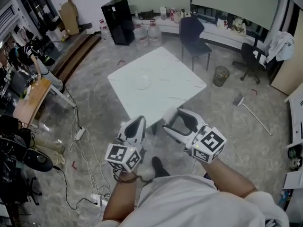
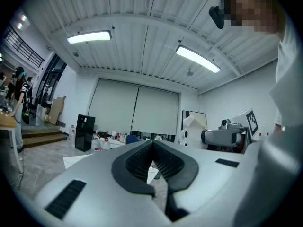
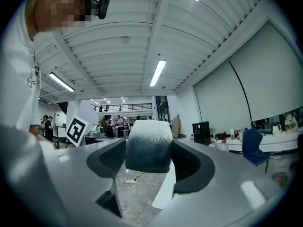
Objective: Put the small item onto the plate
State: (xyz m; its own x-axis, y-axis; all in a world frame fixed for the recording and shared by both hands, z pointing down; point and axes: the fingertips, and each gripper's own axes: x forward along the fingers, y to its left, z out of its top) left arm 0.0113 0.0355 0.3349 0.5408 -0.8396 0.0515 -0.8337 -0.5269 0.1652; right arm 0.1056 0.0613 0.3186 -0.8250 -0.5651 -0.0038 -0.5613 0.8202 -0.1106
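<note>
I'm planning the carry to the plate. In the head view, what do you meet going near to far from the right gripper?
Right gripper holding the small item → plate → blue chair → counter along the far wall.

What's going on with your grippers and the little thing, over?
Left gripper shut, empty. Right gripper shut on the small item, held short of the table. Plate waits on the table; path looks open.

table point(image 1: 166, 90) top open around plate point(image 1: 142, 82) | chair point(image 1: 191, 36) near far side | bin point(image 1: 220, 75) off right corner
</note>
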